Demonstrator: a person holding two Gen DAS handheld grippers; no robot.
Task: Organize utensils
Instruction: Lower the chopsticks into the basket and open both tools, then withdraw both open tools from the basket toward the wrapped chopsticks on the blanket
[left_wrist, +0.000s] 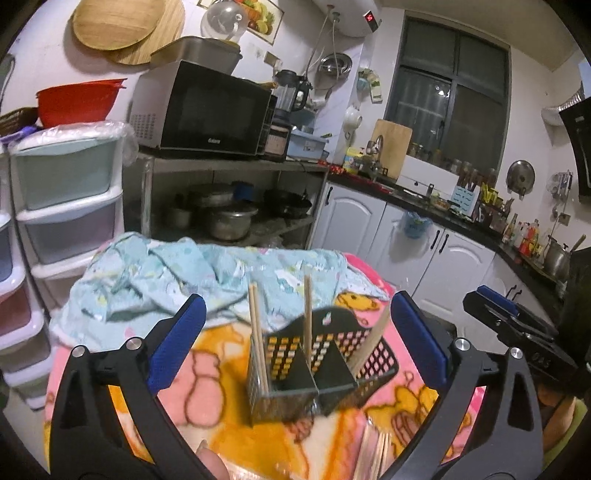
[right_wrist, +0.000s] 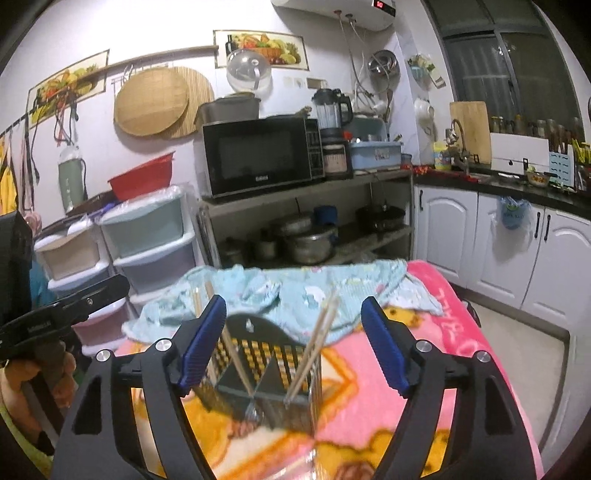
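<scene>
A black perforated utensil holder (left_wrist: 317, 363) with divided compartments stands on a pink and orange cartoon blanket (left_wrist: 221, 398). Several wooden chopsticks (left_wrist: 256, 332) stand in its compartments. It also shows in the right wrist view (right_wrist: 266, 373), with chopsticks (right_wrist: 314, 350) leaning in it. My left gripper (left_wrist: 295, 332) is open and empty, its blue pads on either side of the holder. My right gripper (right_wrist: 293, 341) is open and empty, just above the holder. Blurred metal forks (left_wrist: 373, 450) lie at the near edge.
A crumpled light blue cloth (left_wrist: 177, 280) lies behind the holder. Plastic drawer units (left_wrist: 66, 206) stand at the left. A shelf with a microwave (left_wrist: 207, 110) and pots is behind. White cabinets (left_wrist: 406, 236) and a cluttered counter run along the right.
</scene>
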